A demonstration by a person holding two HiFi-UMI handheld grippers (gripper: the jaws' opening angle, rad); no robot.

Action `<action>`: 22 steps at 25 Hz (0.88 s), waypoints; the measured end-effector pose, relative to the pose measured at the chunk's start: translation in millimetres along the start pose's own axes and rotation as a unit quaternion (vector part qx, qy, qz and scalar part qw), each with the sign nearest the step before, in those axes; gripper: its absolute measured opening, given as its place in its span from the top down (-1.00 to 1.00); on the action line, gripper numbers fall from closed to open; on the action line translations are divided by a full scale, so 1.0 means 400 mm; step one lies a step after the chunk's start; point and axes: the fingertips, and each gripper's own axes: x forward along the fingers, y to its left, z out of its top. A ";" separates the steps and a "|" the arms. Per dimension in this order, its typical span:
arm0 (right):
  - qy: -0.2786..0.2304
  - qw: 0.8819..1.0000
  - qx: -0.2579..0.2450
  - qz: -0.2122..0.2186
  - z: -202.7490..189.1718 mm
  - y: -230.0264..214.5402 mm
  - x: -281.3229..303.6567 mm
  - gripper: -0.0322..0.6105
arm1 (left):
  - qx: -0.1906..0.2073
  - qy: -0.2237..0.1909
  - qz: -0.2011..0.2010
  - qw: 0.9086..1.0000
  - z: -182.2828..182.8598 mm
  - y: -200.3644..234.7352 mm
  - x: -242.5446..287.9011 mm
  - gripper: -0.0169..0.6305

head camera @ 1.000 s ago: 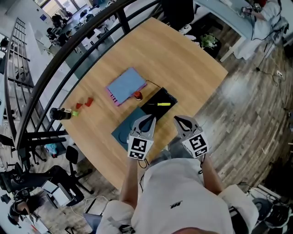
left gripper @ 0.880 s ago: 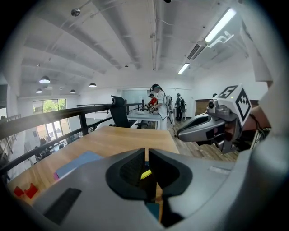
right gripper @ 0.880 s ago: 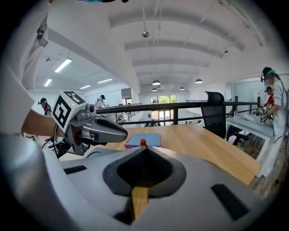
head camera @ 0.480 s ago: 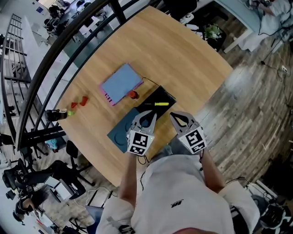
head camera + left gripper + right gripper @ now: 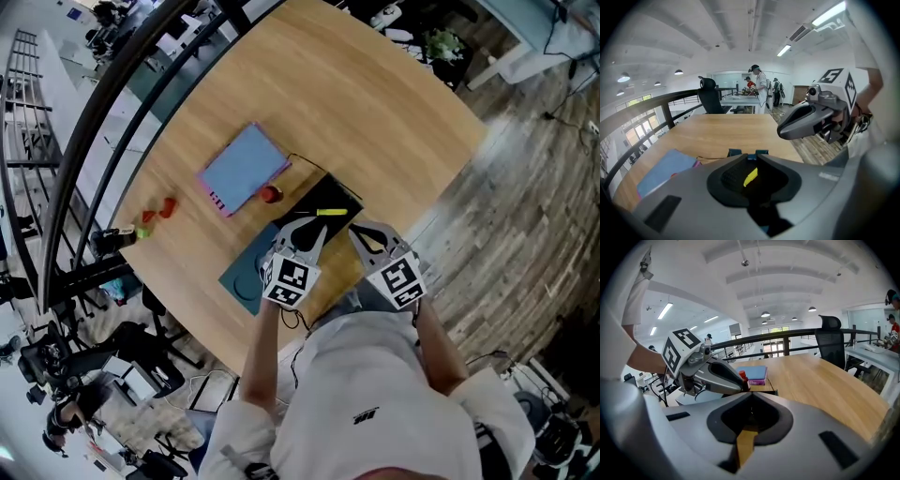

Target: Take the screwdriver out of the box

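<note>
A yellow-handled screwdriver point(image 5: 331, 213) lies in an open black box point(image 5: 319, 199) near the table's front edge. My left gripper point(image 5: 315, 229) hovers just short of the box. Its jaws are opening, a narrow gap shows at the tips, and nothing is between them. In the left gripper view the screwdriver point(image 5: 750, 176) shows through the window behind the left gripper's tips point(image 5: 750, 155). My right gripper point(image 5: 355, 232) hangs beside it on the right, over the box's near corner. The right gripper point(image 5: 751, 394) has its jaws closed together with nothing in them.
A blue case with a pink edge point(image 5: 242, 167) lies left of the box, with a red-capped item point(image 5: 271, 194) between them. A blue-grey lid point(image 5: 246, 270) lies under the left gripper. Small red pieces point(image 5: 165, 208) and a dark bottle point(image 5: 112, 237) sit far left by the railing point(image 5: 112, 94).
Both grippers have sunk and moved forward, so their tips now sit at the black box's near side. The head view has shifted slightly.
</note>
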 end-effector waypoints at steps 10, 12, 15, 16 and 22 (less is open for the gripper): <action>0.014 1.000 0.017 0.006 -0.028 -0.044 0.024 0.92 | 0.024 0.068 -0.037 0.997 -0.055 0.010 0.110 0.62; 0.017 1.000 0.020 0.006 -0.032 -0.050 0.028 0.91 | 0.031 0.084 -0.042 0.995 -0.071 0.014 0.125 0.61; 0.020 0.999 0.026 0.005 -0.041 -0.063 0.031 0.92 | 0.042 0.105 -0.049 0.992 -0.092 0.016 0.147 0.56; 0.022 0.999 0.026 0.004 -0.045 -0.067 0.032 0.92 | 0.044 0.112 -0.052 0.991 -0.100 0.015 0.154 0.54; 0.027 0.999 0.031 0.006 -0.063 -0.079 0.047 0.91 | 0.053 0.142 -0.063 0.986 -0.147 0.020 0.194 0.49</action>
